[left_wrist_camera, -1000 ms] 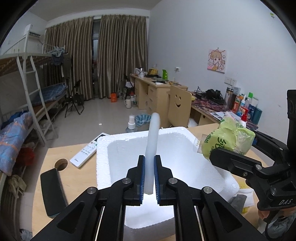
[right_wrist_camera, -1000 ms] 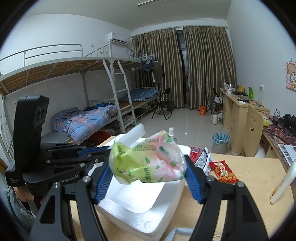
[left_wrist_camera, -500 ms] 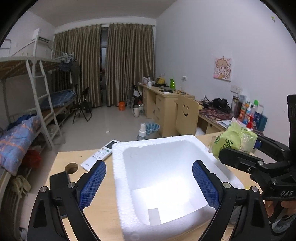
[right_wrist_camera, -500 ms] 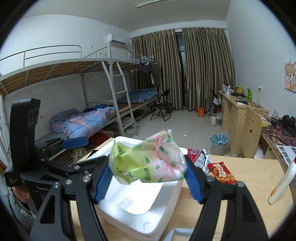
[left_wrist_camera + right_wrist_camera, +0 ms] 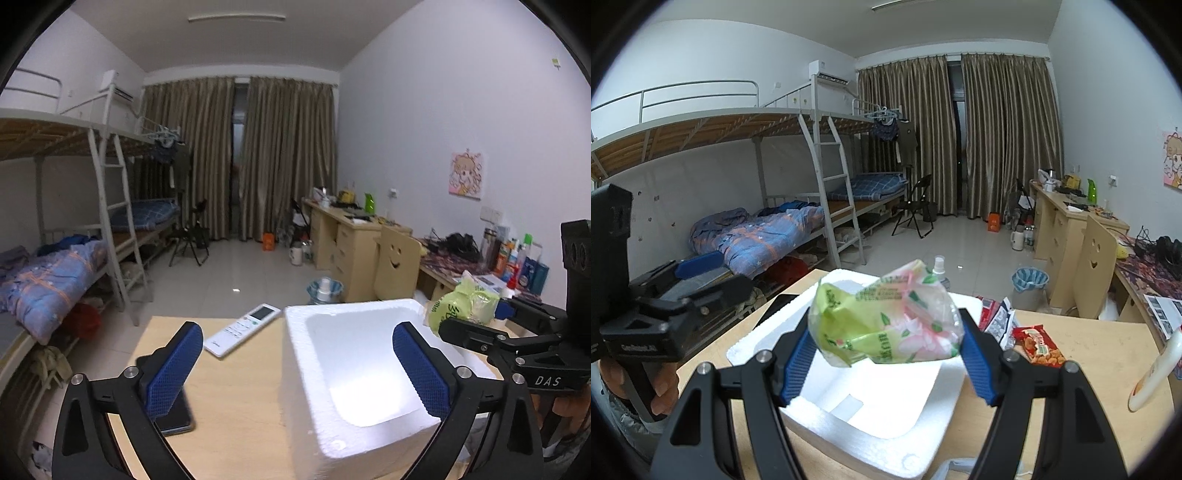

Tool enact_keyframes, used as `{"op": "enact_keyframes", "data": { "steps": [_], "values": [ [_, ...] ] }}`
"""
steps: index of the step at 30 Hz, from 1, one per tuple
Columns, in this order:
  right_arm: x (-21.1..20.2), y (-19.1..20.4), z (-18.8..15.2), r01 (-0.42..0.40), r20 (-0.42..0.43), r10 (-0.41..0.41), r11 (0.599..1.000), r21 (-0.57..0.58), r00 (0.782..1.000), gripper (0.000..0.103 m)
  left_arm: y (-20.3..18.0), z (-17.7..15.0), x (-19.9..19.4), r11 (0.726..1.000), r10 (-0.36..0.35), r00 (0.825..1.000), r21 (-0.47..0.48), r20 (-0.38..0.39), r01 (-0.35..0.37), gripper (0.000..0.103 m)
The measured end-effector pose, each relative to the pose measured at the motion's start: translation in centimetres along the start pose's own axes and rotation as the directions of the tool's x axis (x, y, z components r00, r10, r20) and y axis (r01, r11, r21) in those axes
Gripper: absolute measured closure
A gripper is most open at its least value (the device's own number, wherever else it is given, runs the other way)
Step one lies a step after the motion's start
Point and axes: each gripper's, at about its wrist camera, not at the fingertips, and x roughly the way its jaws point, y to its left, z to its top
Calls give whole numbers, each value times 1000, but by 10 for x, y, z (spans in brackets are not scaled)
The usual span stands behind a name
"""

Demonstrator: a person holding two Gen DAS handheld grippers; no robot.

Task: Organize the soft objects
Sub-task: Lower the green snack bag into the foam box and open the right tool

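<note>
A white foam box [image 5: 354, 373] stands on the wooden table [image 5: 236, 398]; it also shows in the right wrist view [image 5: 871, 398], with a small white piece lying on its floor [image 5: 847, 406]. My right gripper [image 5: 886, 354] is shut on a green and pink tissue pack [image 5: 886, 325] and holds it above the box's near rim; the pack also shows in the left wrist view [image 5: 461, 308]. My left gripper [image 5: 295, 369] is open and empty, raised over the box's left side.
A white remote [image 5: 242, 330] and a black phone [image 5: 170, 413] lie left of the box. Snack packets [image 5: 1038, 345] lie beyond the box on the right. A white bottle [image 5: 1154, 373] lies at the right edge. Bunk bed, desks and chair stand behind.
My left gripper opened and let go of the white foam strip, which dropped into the box, then lifted and drew back left. The right gripper kept holding the tissue pack over the box.
</note>
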Motion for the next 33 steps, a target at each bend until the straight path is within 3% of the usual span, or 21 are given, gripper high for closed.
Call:
{"op": "enact_keyframes", "data": {
  "steps": [6,16,23,33],
  "values": [
    [12,2,0,-9,-24,9,1000,-2,1000,27,19,-8,-2,997,60,998,-47,18,-59,0],
    [25,6,-2,-5,-47,5,1000,-7,999,27,26,-17,-6,997,46,999,-70,21,-44,0],
    [25,9,0,15,-40,-16,1000,-24,999,7,23,-17,-8,998,30,999,-55,29,-29,0],
    [24,6,-1,18,-38,-18,1000,-14,999,6,21,-18,-7,998,20,1000,-58,19,-19,0]
  ]
}}
